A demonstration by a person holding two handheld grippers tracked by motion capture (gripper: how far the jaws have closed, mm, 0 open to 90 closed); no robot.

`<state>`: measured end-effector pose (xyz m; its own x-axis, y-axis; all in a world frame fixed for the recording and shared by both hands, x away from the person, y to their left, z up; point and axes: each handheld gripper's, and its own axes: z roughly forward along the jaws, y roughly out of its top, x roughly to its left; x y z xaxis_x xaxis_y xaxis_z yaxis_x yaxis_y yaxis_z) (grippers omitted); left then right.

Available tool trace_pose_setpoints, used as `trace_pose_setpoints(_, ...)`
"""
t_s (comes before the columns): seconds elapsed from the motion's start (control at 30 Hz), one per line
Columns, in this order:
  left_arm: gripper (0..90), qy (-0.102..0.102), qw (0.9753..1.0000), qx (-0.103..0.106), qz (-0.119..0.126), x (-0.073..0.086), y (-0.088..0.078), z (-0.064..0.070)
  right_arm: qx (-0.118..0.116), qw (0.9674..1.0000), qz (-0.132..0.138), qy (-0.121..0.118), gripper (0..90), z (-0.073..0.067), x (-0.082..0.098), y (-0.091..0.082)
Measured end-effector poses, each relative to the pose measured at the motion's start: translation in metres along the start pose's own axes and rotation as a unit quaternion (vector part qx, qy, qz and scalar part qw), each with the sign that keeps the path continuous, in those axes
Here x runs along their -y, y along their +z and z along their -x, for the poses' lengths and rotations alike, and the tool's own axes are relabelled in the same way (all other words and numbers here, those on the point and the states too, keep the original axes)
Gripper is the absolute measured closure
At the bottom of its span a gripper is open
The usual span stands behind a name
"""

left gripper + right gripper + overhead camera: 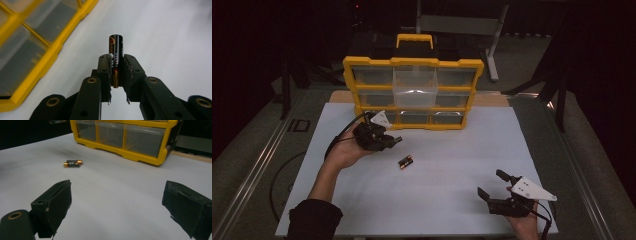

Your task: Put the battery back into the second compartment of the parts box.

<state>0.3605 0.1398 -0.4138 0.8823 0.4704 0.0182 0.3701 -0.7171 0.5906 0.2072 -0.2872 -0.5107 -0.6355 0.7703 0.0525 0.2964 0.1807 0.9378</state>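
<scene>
Left gripper view: left gripper (116, 72) pinched on a battery (115, 53), which is held lengthwise between the jaws, black end protruding. The yellow drawer organizer (37, 65) is seen just beside. High view: right gripper (496, 184) spread, nothing held, resting low on the white table (452, 165). Two loose batteries (405, 162) noted between both grippers.

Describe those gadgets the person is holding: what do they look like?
Each tool is matte black, with two blocky jaws on hinged links joined by brass-ringed pivots. The left tool and right tool each carry a pale grey three-cornered plate on top and trail a black cable. The jaw pads are ridged. The person wears a dark sleeve.
</scene>
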Motion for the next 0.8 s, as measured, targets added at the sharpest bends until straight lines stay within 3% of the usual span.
trace_pose_setpoints(0.37, 77.6, 0.029, 0.9995, 0.01, 0.004, -0.03, -0.042, -0.004, -0.001, 1.0, 0.001, 0.001, 8.4, 0.0, 0.0, 0.0)
trace_pose_setpoints(0.5, 77.6, 0.035, 0.9991, 0.022, 0.006, -0.044, -0.053, -0.01, -0.001, 1.0, 0.002, 0.002, 8.4, 0.001, 0.0, -0.001)
trace_pose_setpoints(0.8, 77.6, 0.032, 0.9989, 0.029, 0.019, -0.072, -0.08, -0.022, -0.002, 1.0, 0.005, 0.004, 8.4, 0.001, 0.0, -0.001)
